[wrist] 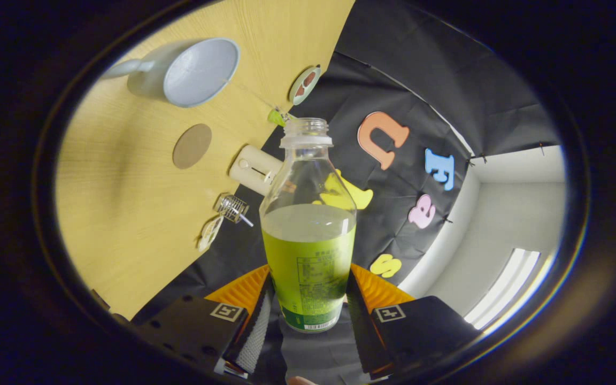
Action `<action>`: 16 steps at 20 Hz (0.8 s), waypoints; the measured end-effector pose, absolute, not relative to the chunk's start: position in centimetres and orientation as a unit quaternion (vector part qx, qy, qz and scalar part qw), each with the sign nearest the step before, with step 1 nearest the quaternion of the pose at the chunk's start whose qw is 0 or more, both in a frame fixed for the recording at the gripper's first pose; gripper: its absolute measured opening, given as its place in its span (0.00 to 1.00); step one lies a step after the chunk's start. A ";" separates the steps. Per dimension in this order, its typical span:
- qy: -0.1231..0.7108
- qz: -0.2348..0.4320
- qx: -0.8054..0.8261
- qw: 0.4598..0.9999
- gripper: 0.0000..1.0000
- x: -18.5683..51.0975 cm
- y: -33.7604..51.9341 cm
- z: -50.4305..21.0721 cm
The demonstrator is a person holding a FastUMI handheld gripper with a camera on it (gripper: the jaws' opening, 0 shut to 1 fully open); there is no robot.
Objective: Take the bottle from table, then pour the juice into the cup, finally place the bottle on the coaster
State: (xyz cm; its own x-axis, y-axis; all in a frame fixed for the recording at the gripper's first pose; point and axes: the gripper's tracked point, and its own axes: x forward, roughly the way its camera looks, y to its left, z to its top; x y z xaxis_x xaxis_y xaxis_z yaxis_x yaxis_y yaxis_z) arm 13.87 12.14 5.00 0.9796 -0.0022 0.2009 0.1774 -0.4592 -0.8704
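Pinching bottle [308,235] — tool [308,315] fingers on both sides, well clear of cup [190,72] rim.

A pale wooden table [126,203] is seen, tilted in the view. A light blue cup [190,69] is set on it, and a round brown coaster [192,145] lies near the cup. Beyond the coaster, toward the table's edge, a cream cylinder [254,168] is laid on its side, with a small wire whisk [233,208] beside it. A small round dish [305,84] is placed at the edge, well apart from the coaster.
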 end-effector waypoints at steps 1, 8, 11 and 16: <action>-0.054 -0.087 -0.851 0.515 0.74 13.8 12.4 5.0; -0.058 -0.084 -0.854 0.511 0.75 13.8 12.7 4.8; -0.057 -0.085 -0.852 0.513 0.75 13.8 12.6 4.9; -0.053 -0.085 -0.841 0.532 0.75 13.9 12.0 4.7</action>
